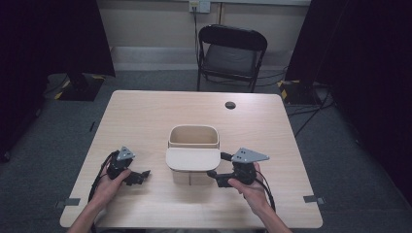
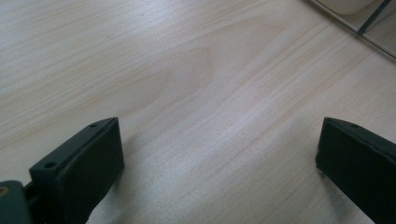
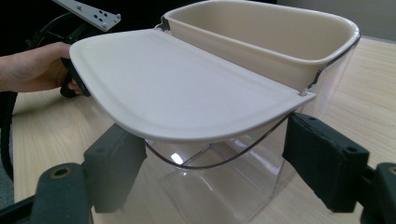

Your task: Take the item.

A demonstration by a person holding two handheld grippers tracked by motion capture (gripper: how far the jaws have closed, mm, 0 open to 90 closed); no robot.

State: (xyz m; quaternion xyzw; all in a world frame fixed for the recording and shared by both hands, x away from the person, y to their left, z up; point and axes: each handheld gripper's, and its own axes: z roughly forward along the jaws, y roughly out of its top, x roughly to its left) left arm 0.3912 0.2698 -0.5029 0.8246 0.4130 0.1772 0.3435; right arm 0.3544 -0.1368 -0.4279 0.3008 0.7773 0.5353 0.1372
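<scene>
A clear container with a cream rim stands at the middle of the wooden table. Its cream lid is flipped open toward me and lies level. My right gripper is open at the lid's right edge. In the right gripper view the lid overhangs its jaws, which stand wide on either side of the clear wall without touching it. My left gripper rests to the left of the container, open over bare wood. The hand holding it appears beyond the lid.
A black folding chair stands behind the table's far edge. A dark round grommet sits in the tabletop at the far right of centre. Grey tape marks lie near the front corners. A corner of the container is at the left gripper view's top right.
</scene>
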